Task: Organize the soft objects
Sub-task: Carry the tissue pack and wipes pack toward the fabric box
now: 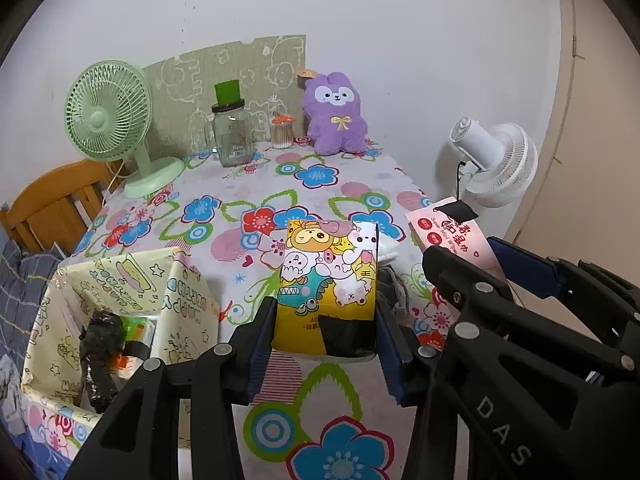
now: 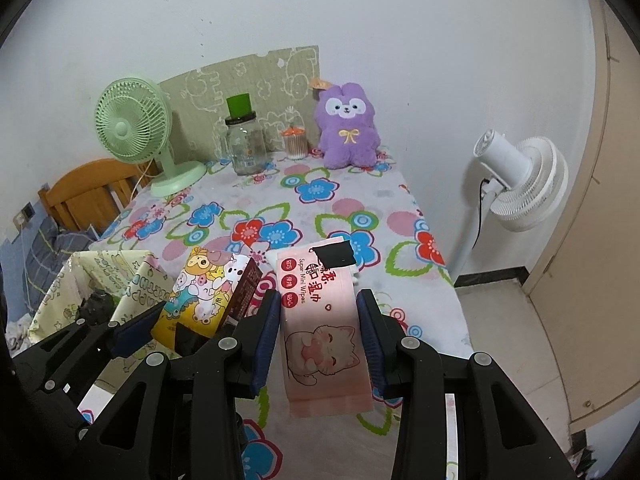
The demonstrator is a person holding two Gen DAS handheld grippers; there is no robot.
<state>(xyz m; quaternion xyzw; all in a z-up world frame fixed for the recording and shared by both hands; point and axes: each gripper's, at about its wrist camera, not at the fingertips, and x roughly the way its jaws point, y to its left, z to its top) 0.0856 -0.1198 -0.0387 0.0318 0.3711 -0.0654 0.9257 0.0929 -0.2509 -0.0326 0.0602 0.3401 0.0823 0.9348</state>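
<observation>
My left gripper (image 1: 324, 332) is shut on a yellow cartoon-animal tissue pack (image 1: 328, 280) and holds it above the flowered tablecloth (image 1: 280, 184). My right gripper (image 2: 318, 332) is shut on a pink wet-wipes pack (image 2: 320, 320) with a cat drawing, just right of the left one. The pink pack also shows in the left wrist view (image 1: 452, 236), and the yellow pack in the right wrist view (image 2: 204, 292). An open cream-patterned box (image 1: 100, 312) stands at the table's near left, with a dark object and other items inside. A purple plush bunny (image 1: 334, 114) sits at the back.
At the back stand a green desk fan (image 1: 108, 120), a glass jar with a green cap (image 1: 230, 132) and a cotton-swab pot (image 1: 282, 132). A white floor fan (image 2: 516, 176) stands right of the table. A wooden chair (image 1: 52, 204) is at the left.
</observation>
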